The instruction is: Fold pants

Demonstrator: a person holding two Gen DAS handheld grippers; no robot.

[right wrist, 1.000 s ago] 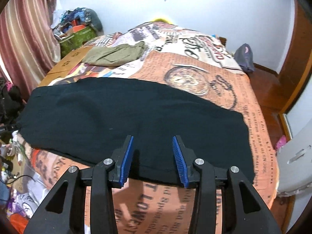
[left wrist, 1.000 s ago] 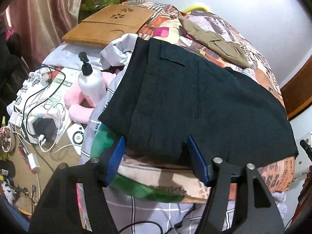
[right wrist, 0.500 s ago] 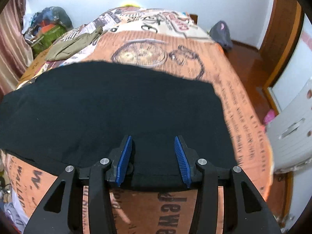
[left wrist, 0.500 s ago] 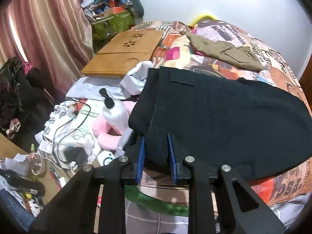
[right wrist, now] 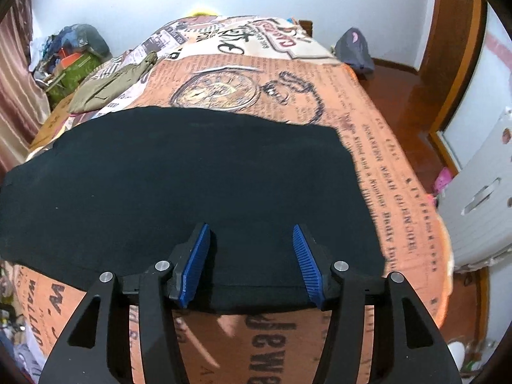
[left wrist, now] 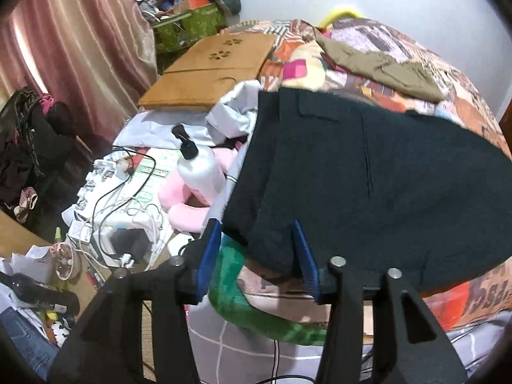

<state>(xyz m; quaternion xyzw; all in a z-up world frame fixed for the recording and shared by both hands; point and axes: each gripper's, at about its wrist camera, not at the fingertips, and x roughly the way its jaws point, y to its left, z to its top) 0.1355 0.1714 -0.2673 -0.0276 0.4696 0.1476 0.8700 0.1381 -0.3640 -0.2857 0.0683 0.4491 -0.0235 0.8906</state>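
Note:
Black pants (left wrist: 368, 172) lie flat across the bed, waistband end at the left, leg end at the right (right wrist: 192, 185). My left gripper (left wrist: 256, 249) is open, its blue pads either side of the near waistband corner, which hangs over the bed edge. My right gripper (right wrist: 251, 252) is open, astride the near hem of the leg end. Neither gripper holds the cloth.
The bed has an orange printed cover (right wrist: 400, 192). Folded olive pants (left wrist: 380, 64) lie at the far side. Left of the bed are a wooden lap desk (left wrist: 208, 70), a white pump bottle (left wrist: 198, 166), a pink pillow (left wrist: 188, 204) and cables (left wrist: 121, 198). A white chair (right wrist: 480, 198) stands right.
The left gripper was shut on the waistband corner half a second ago and has now opened. The right gripper stayed open and the view shifted slightly over the leg end.

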